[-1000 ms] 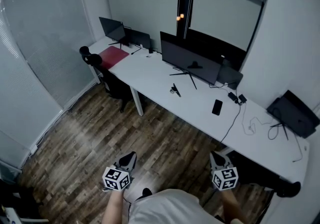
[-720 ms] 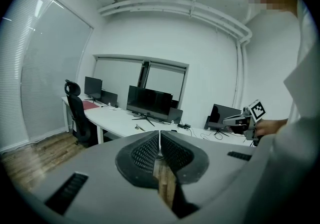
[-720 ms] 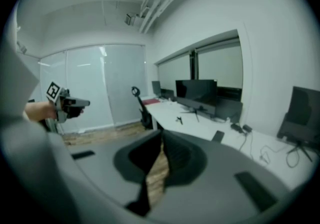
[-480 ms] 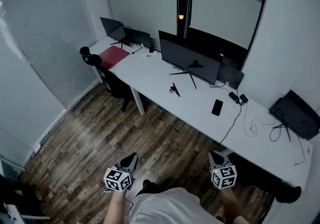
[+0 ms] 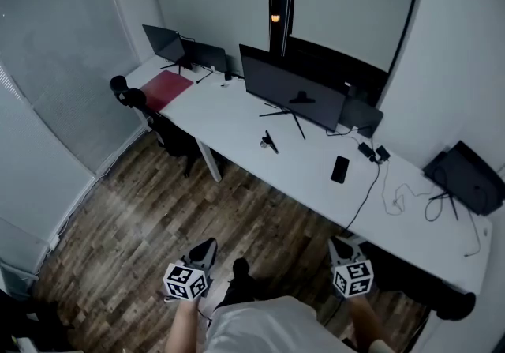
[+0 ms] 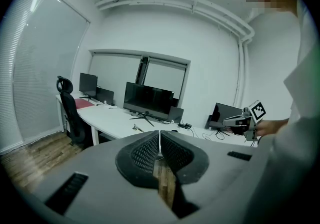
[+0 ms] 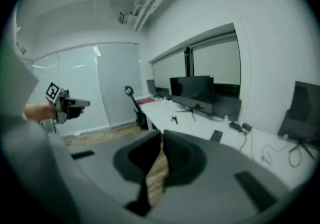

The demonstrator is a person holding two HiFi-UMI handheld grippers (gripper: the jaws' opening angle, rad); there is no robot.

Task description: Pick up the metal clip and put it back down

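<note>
The left tool (image 5: 204, 248) and right tool (image 5: 340, 247) are hanging clenched and empty, well apart from the clip (image 5: 270, 142), which is lying on the bench (image 5: 237, 118) before the monitor (image 5: 288, 95). Whoever's holding them should be stepping closer, opening one tool early and squaring it to the clip.

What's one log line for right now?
stage: before pickup | left gripper: shut, empty | right gripper: shut, empty | metal clip: lying on desk, untouched

Long white worktop (image 5: 237, 118) along the far wall: big dark monitor (image 5: 288, 91) mid-span, black phone (image 5: 339, 169) lying to its right, red folder (image 5: 166, 89) far left, office chair (image 5: 167, 132) alongside, wooden floor (image 5: 158, 225) nearer.
</note>
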